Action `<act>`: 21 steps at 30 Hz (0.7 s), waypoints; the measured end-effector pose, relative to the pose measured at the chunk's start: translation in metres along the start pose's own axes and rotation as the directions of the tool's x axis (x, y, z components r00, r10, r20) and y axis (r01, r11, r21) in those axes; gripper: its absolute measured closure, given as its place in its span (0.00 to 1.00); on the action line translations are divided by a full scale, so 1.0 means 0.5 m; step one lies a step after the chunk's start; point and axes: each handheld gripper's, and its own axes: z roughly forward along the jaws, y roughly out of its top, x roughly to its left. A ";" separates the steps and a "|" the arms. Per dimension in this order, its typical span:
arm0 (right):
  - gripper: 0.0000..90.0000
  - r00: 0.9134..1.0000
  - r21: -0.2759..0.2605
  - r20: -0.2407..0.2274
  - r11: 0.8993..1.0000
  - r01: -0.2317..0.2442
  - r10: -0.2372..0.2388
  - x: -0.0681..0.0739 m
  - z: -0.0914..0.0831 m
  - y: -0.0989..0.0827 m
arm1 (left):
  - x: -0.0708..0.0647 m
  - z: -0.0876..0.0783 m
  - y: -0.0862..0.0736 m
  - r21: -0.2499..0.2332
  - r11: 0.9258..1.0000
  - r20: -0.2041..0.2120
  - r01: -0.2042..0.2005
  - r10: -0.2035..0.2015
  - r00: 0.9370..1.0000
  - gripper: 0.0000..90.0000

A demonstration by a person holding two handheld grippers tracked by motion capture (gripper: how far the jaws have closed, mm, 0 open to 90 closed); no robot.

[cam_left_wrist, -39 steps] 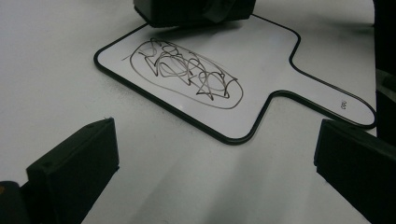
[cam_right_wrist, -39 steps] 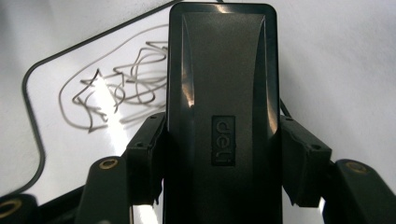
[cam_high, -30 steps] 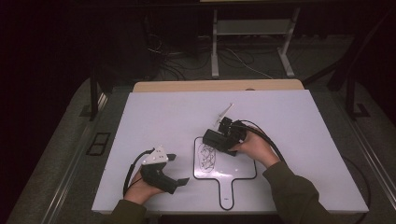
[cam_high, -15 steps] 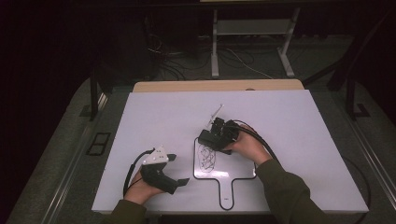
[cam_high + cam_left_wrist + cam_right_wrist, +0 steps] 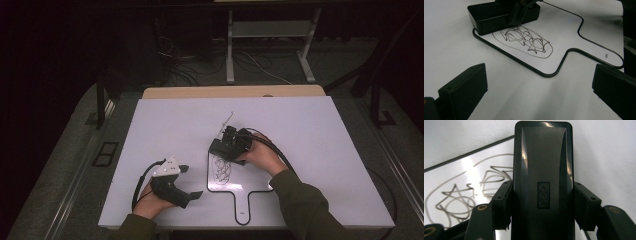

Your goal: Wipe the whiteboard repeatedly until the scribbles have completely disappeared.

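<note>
Black eraser [image 5: 542,182] clamped in right tool [image 5: 541,206], overhanging whiteboard [image 5: 260,182] top edge.

A dim lab or workshop was suggested. A white table [image 5: 310,130] was set on grey carpet [image 5: 65,165], with loose cables [image 5: 200,65] and a metal stand [image 5: 270,37] seen behind.

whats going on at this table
A person works at a white table with a gripper in each hand. The right gripper is shut on a black rectangular whiteboard eraser, holding it at the far end of a small paddle-shaped whiteboard with a black rim, beside a dark scribble that is not yet wiped. The left gripper rests open on the table, holding nothing.
</note>
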 end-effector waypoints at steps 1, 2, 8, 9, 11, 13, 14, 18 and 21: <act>0.43 1.000 0.005 0.000 1.000 -0.008 0.008 -0.002 -0.001 0.001 | 0.000 0.000 0.000 0.000 1.000 0.000 0.001 -0.001 1.000 0.00; 0.43 1.000 0.005 0.010 1.000 -0.009 0.009 -0.005 0.000 0.001 | 0.000 0.000 0.000 0.000 1.000 0.000 0.001 -0.001 1.000 0.00; 0.43 0.999 0.007 0.018 0.999 -0.038 0.037 -0.017 0.001 0.004 | 0.000 0.001 0.000 0.000 1.000 0.001 0.001 -0.001 1.000 0.00; 0.43 0.999 0.010 0.030 1.000 -0.028 0.027 -0.018 0.002 0.005 | 0.000 0.001 0.000 0.002 1.000 0.002 0.001 -0.001 1.000 0.00; 0.43 0.999 0.014 0.026 0.999 -0.029 0.029 -0.016 0.003 0.010 | 0.000 0.002 0.000 0.002 1.000 0.002 0.002 -0.002 1.000 0.00; 0.43 0.999 0.014 0.025 0.999 -0.033 0.032 -0.015 0.005 0.015 | 0.000 0.002 0.000 0.002 1.000 0.003 0.002 -0.002 1.000 0.00; 0.43 0.999 0.015 0.026 0.999 -0.029 0.029 -0.014 0.007 0.020 | 0.000 0.002 0.000 0.001 1.000 0.003 0.002 -0.002 1.000 0.00; 0.43 1.000 0.017 0.016 1.000 -0.023 0.023 -0.008 0.009 0.028 | 0.000 0.001 -0.001 0.002 1.000 0.004 0.004 -0.004 1.000 0.00; 0.43 1.000 0.016 0.015 1.000 -0.007 0.006 -0.002 0.011 0.031 | 0.000 0.001 -0.001 0.002 1.000 0.005 0.003 -0.003 1.000 0.00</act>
